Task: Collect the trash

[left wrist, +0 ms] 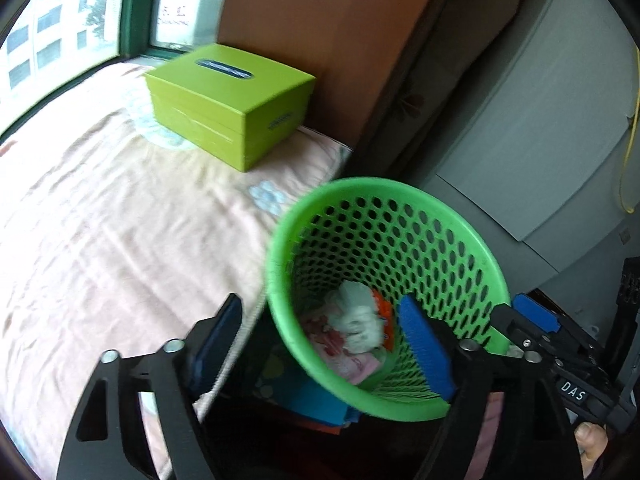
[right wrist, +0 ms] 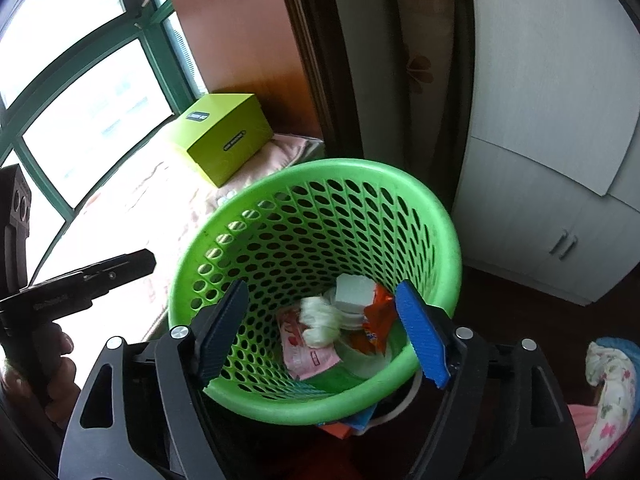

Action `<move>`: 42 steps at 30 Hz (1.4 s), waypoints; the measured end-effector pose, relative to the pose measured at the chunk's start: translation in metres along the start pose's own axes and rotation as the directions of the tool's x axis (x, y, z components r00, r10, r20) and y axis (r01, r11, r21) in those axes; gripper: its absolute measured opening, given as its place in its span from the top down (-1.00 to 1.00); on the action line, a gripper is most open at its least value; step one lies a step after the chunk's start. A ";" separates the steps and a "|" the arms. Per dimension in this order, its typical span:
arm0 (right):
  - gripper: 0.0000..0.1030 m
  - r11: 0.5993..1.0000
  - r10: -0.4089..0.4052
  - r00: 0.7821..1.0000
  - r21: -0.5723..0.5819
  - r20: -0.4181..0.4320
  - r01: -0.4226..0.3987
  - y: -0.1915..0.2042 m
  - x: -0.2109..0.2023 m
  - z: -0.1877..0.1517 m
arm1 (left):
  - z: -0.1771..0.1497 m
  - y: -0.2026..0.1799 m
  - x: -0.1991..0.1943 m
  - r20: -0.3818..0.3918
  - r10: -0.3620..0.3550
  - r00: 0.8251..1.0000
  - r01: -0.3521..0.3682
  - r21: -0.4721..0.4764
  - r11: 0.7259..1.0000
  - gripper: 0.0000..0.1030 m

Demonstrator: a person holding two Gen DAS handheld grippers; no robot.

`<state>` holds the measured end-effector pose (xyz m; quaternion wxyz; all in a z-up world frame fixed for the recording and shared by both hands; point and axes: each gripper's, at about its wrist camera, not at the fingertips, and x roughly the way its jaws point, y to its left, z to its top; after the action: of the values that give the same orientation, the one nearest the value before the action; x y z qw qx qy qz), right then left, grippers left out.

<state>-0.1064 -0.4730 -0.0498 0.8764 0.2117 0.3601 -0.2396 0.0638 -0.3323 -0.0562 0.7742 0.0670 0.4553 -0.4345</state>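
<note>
One bed (left wrist: 100,220) with a pink cover carries one lime-green box (left wrist: 230,104) at its far corner by the window. One green perforated bin (right wrist: 320,280) stands off the bed's near corner and holds the trash: one pink wrapper (right wrist: 306,354), one orange wrapper (right wrist: 376,320), and white tissue wads (right wrist: 320,320). Two tools: the left tool (left wrist: 320,344) and the right tool (right wrist: 320,332) both gape, released, nothing between their pads.

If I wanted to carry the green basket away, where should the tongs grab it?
Grab the green basket by its thick rolled rim, coming down from above with one finger inside and one outside. The rim on the near side looks best: it is bare and closest to the right tongs. The holey wall tapers downward, so a grip lower down would likely slip.
</note>
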 end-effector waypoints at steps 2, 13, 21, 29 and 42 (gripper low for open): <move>-0.52 1.000 0.008 1.000 -0.006 0.001 -0.008 0.005 0.000 0.001 | 0.000 0.004 -0.006 0.013 0.017 1.000 -0.017 -0.003 1.000 -0.62; -0.60 0.996 0.067 0.998 -0.057 0.001 -0.067 0.035 0.004 0.006 | -0.004 0.038 -0.036 0.053 0.147 0.988 -0.143 -0.065 0.988 -0.81; -0.71 0.986 0.120 0.993 -0.119 -0.007 -0.120 0.068 0.010 0.010 | -0.013 0.071 -0.061 0.072 0.256 0.964 -0.246 -0.118 0.962 -0.83; -0.75 0.971 0.159 0.987 -0.179 -0.013 -0.159 0.101 0.015 0.014 | -0.021 0.104 -0.083 0.078 0.326 0.942 -0.308 -0.184 0.933 -0.85; -0.77 0.944 0.216 0.976 -0.253 -0.006 -0.210 0.144 0.018 0.019 | -0.038 0.141 -0.116 0.087 0.442 0.893 -0.407 -0.264 0.875 -0.85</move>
<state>-0.0027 -0.3738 -0.0226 0.9208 0.1335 0.3532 -0.0980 0.1182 -0.1555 -0.0307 0.8838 0.0402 0.4212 -0.1994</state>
